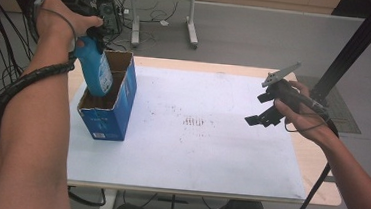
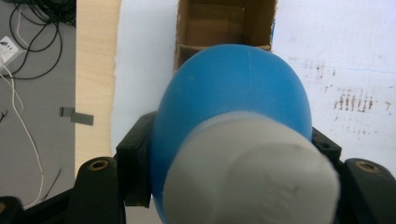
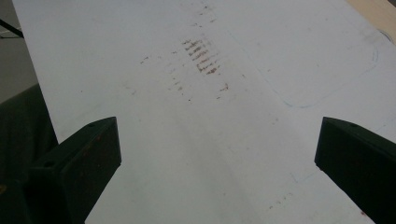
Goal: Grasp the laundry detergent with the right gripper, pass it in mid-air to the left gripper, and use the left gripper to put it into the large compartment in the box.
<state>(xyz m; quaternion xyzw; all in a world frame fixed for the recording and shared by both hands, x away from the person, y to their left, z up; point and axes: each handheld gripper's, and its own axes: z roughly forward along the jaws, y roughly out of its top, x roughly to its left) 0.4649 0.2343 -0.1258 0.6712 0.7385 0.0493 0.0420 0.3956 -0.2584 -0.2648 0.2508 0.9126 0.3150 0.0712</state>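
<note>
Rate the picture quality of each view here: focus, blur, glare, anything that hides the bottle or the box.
High view: even, soft light, no glare; the blue bottle and the box are slightly soft. Left gripper view: the bottle's white cap sits too close and is out of focus, covering much of the box opening. Right gripper view: the white mat is sharp enough to show its brown marks; the near jaws are dark.

The right gripper (image 3: 217, 154), its two black fingers (image 3: 79, 161) set wide apart with nothing between them, looks down on a white sheet (image 3: 196, 135) marked with a patch of brown streaks (image 3: 201, 57) and a faint curved blue outline (image 3: 327, 88), the wooden tabletop (image 3: 378, 11) at upper right.
</note>
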